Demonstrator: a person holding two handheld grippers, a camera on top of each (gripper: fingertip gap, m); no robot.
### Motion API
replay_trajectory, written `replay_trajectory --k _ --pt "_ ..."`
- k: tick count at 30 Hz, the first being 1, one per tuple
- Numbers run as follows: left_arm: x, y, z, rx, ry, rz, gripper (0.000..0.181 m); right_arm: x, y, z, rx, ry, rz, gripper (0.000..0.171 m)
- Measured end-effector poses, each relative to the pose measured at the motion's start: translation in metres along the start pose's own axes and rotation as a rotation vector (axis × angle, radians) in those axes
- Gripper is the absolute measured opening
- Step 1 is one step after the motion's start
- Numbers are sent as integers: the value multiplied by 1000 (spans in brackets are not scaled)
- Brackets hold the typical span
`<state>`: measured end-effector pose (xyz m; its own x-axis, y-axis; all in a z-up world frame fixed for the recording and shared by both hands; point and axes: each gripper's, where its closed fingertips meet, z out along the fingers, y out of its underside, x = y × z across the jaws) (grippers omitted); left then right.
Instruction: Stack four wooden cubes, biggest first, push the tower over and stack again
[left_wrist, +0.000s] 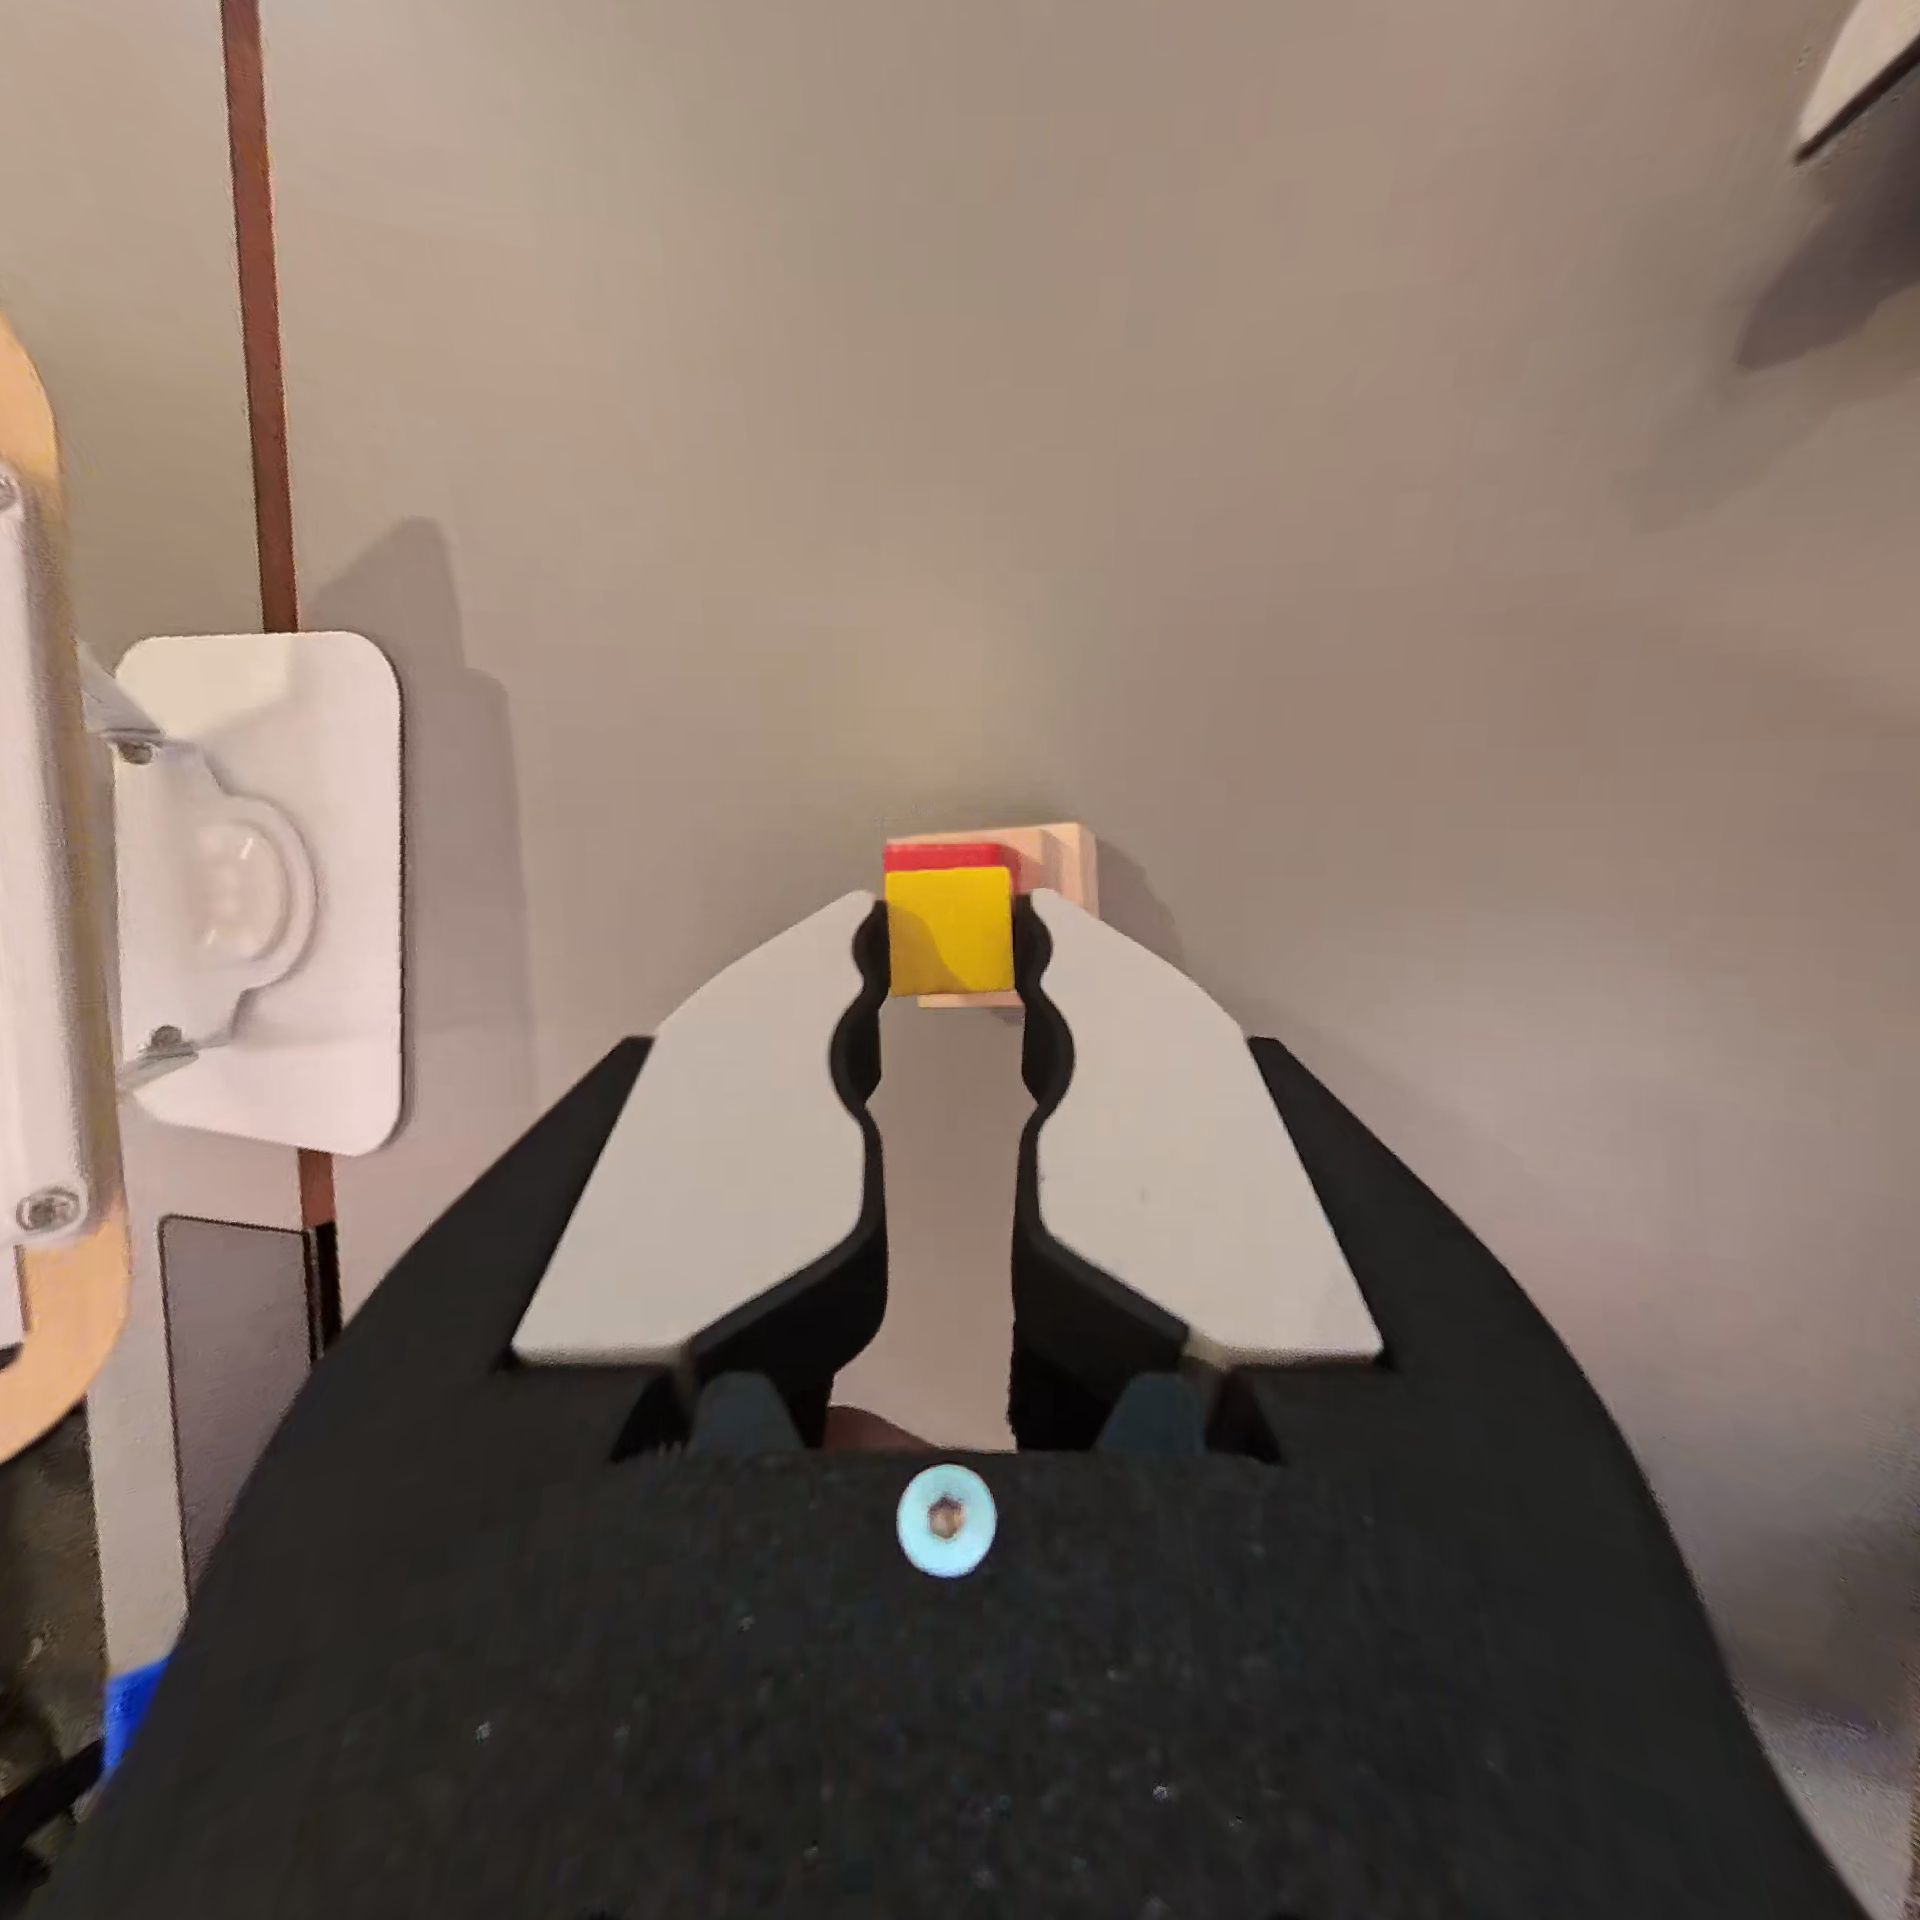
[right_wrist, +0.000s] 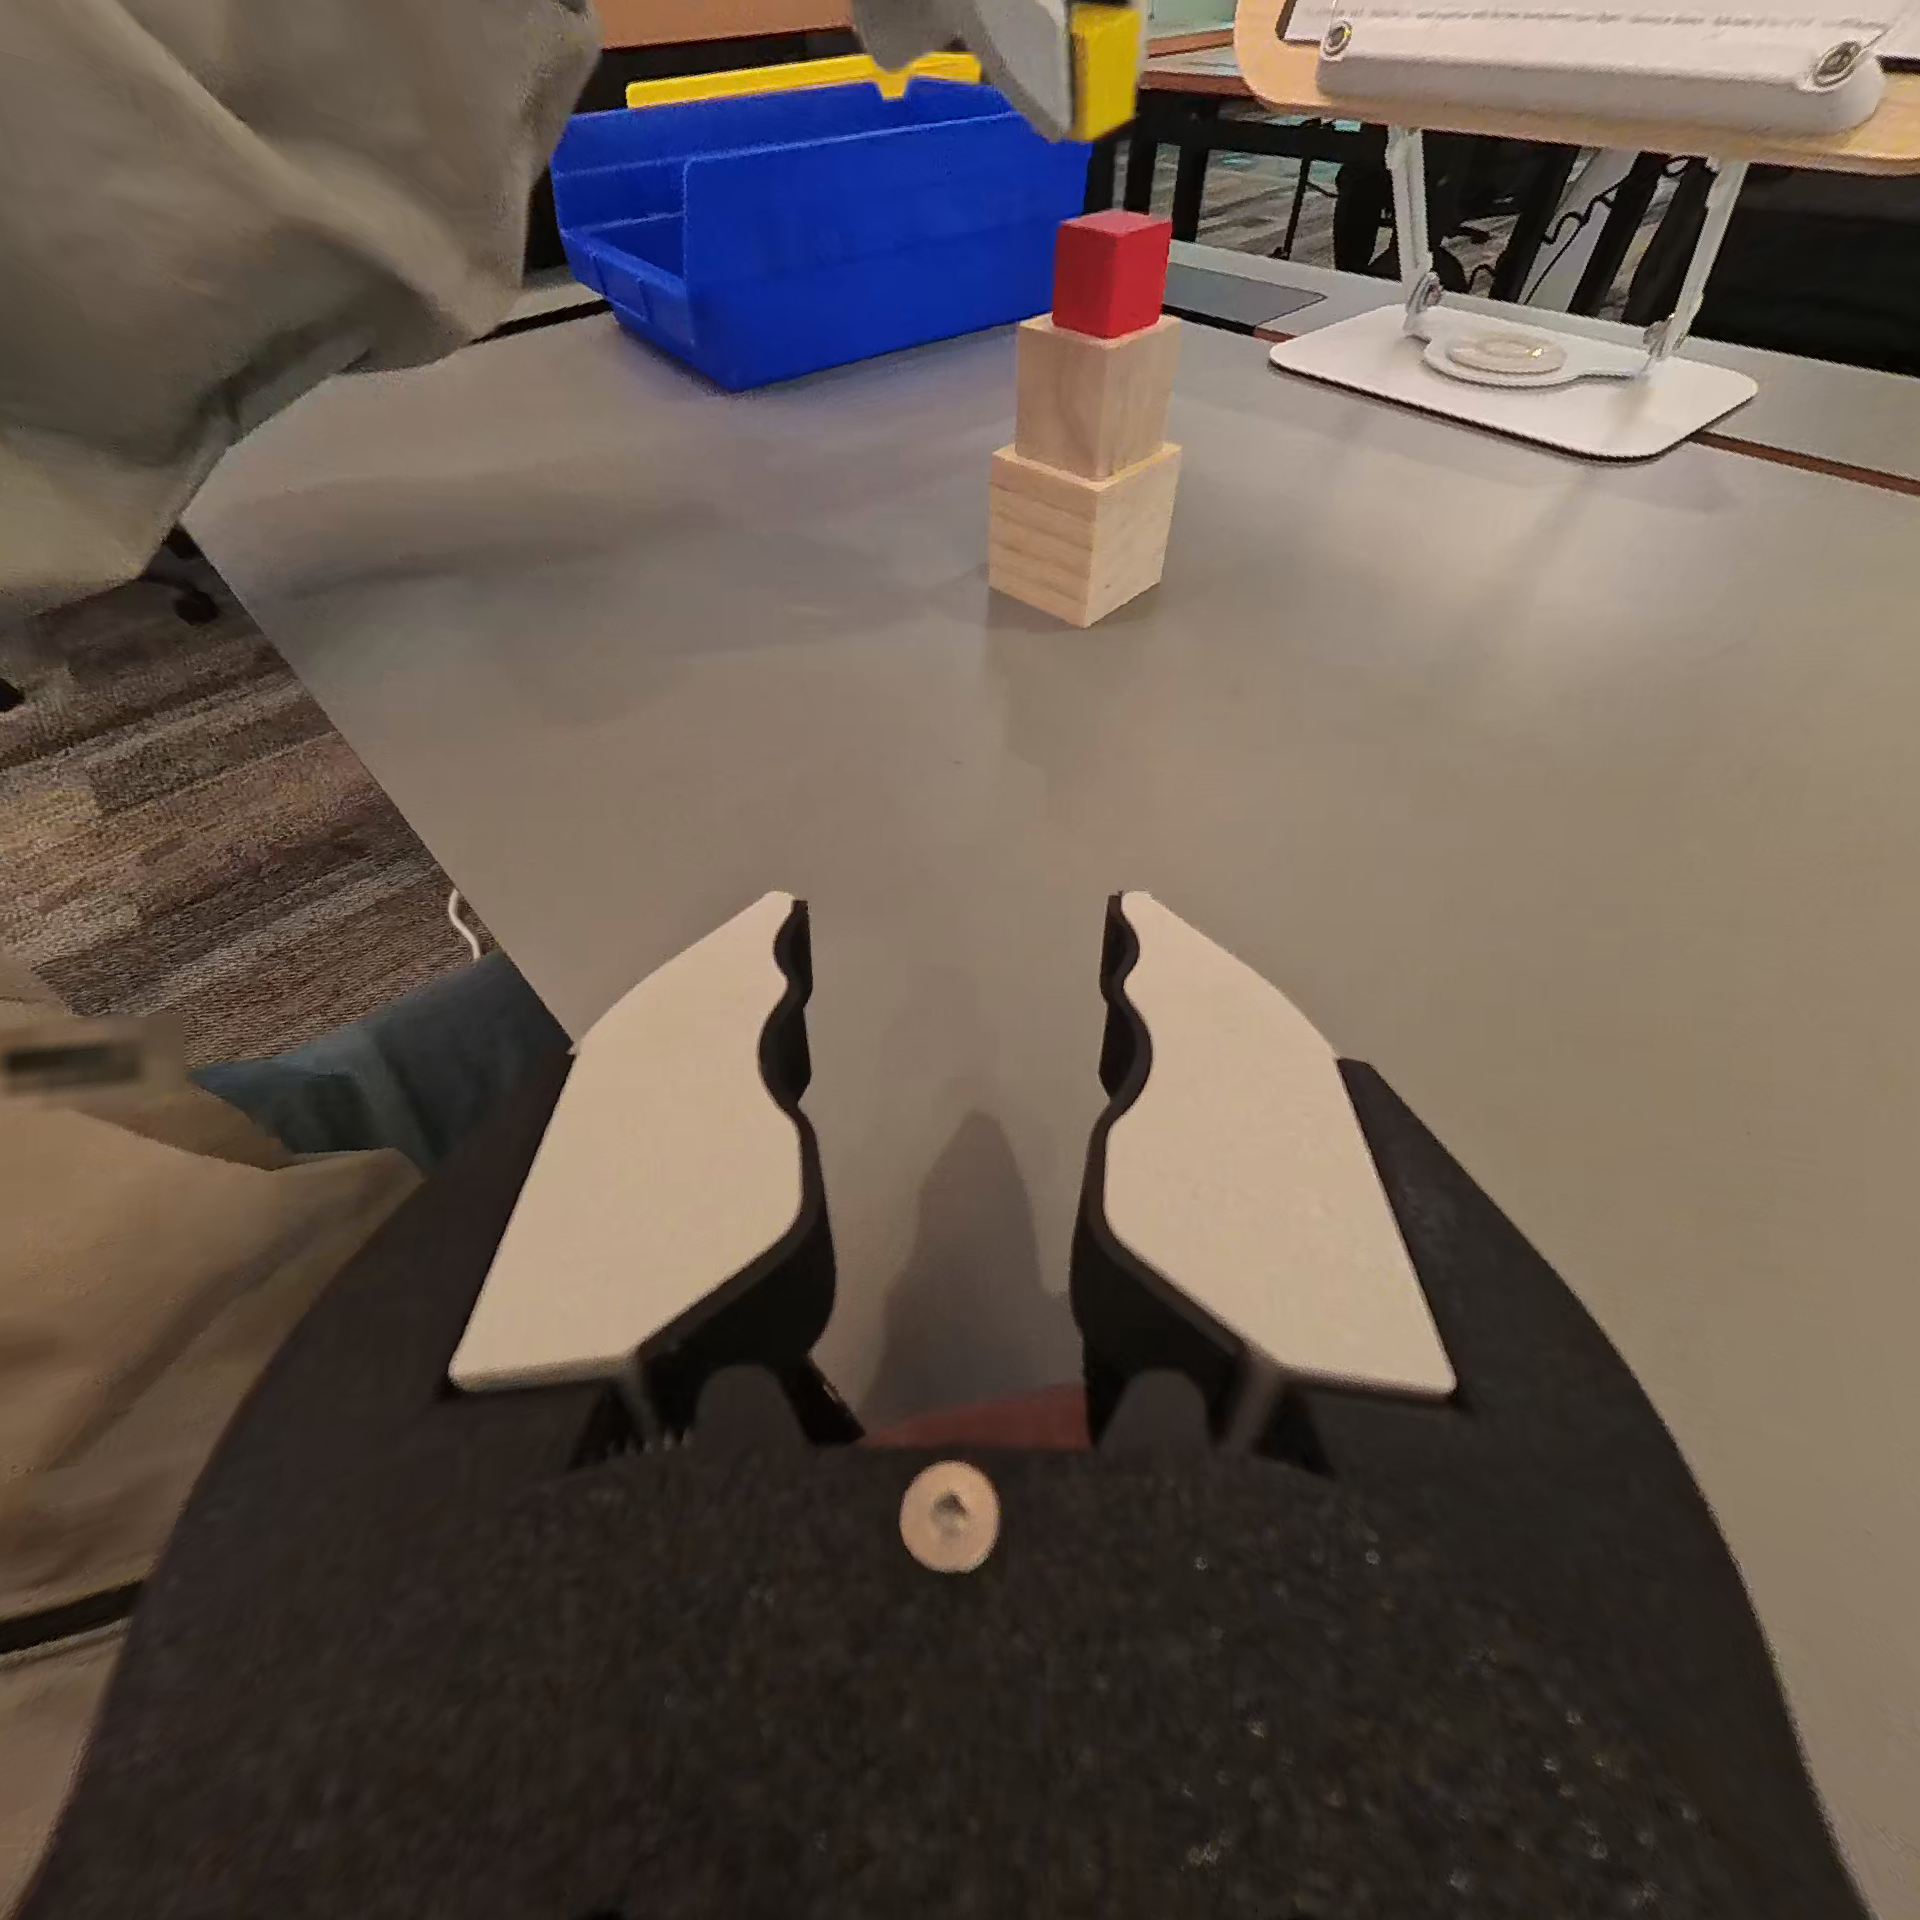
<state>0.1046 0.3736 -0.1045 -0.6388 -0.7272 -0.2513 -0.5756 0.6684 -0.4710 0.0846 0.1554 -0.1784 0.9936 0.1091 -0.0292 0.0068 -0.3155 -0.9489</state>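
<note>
**Operator:** Tower of three on the grey tabletop (right_wrist: 1351, 831): largest pale cube (right_wrist: 1081, 535) at the bottom, smaller pale cube (right_wrist: 1091, 400) on it, red cube (right_wrist: 1112, 272) on top. My left tongs (left_wrist: 951, 935) are closed on the yellow cube (left_wrist: 948, 930), carried above the stack and looking straight down on it. My right tongs (right_wrist: 956, 997) sit low over the tabletop, well apart from the tower, spread wide with nothing in them.

**Observer:** Where does this go wrong?

**Operator:** On the set-down, I'd judge. From above, the yellow cube hides most of the red one, so only a red strip tells me the offset. If I lower it off-centre, it overhangs and tips.

**Observer:** And the tower itself?

**Operator:** From the right wrist view the middle cube looks turned a little against the base. Pressing down too hard, or catching the red cube with a fingertip while letting go, could shift it and topple all four. The blue bin (right_wrist: 810, 229) and white stand (right_wrist: 1527, 374) behind are near enough to catch a falling cube.
</note>
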Motion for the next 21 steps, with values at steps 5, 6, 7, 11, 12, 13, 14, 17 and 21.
replay_trajectory --k 5,6,7,11,12,13,14,17,21 --pt "-7 4 15 -33 44 -1 22 -3 3 2 -12 -18 3 53" --pt "-7 4 18 -26 49 -7 22 -4 4 3 -15 -21 4 53" --pt "-7 4 20 -22 54 -15 22 -4 4 3 -19 -23 6 52" --pt "-7 6 22 -23 66 -28 22 -6 5 4 -23 -35 12 51" --pt "-7 6 22 -21 71 -33 22 -6 5 4 -23 -35 11 51" --pt "-8 7 22 -25 69 -37 22 -6 5 4 -23 -34 10 51" --pt "-8 9 21 -27 70 -37 23 -5 5 4 -23 -33 9 51" --pt "-12 11 16 -22 24 -49 50 -5 4 3 -20 -32 12 51" --pt "1 7 -4 76 -33 -84 53 -3 3 3 -18 -30 11 50"
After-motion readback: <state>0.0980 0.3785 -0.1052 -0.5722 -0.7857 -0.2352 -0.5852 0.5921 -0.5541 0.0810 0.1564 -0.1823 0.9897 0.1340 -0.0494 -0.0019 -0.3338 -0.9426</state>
